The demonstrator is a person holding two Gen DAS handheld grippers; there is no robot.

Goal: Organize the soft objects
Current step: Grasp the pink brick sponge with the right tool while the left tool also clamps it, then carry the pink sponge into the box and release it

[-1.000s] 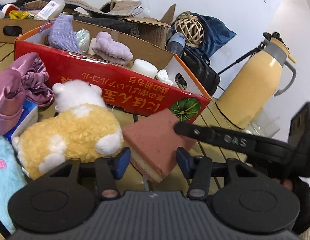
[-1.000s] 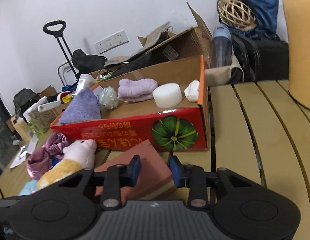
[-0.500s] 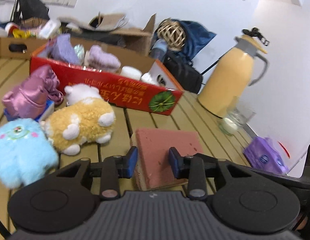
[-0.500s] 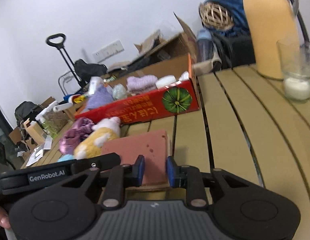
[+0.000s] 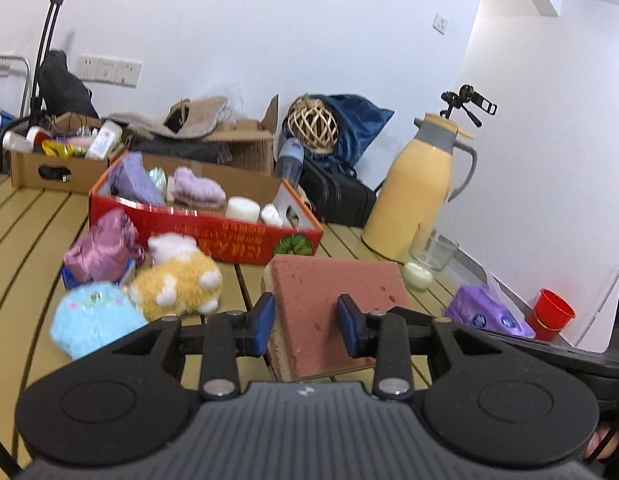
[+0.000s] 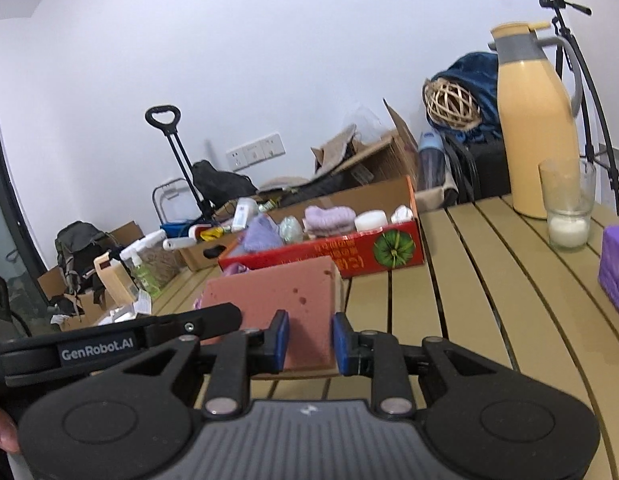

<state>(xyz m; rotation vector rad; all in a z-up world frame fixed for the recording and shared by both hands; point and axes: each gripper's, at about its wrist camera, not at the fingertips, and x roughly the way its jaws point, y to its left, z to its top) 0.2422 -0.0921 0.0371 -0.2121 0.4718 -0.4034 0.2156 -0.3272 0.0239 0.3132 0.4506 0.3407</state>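
While lifted, sponge (image 5: 337, 300) sits between both hand-held grippers.

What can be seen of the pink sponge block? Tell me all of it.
The sponge is a thick rectangular slab with a dusty-pink, pitted top and a pale yellowish layer under it, with a few dark specks. It is held off the slatted table, tilted, in front of the red box. The left tongs and the right tongs each pinch its near edge between blue pads.
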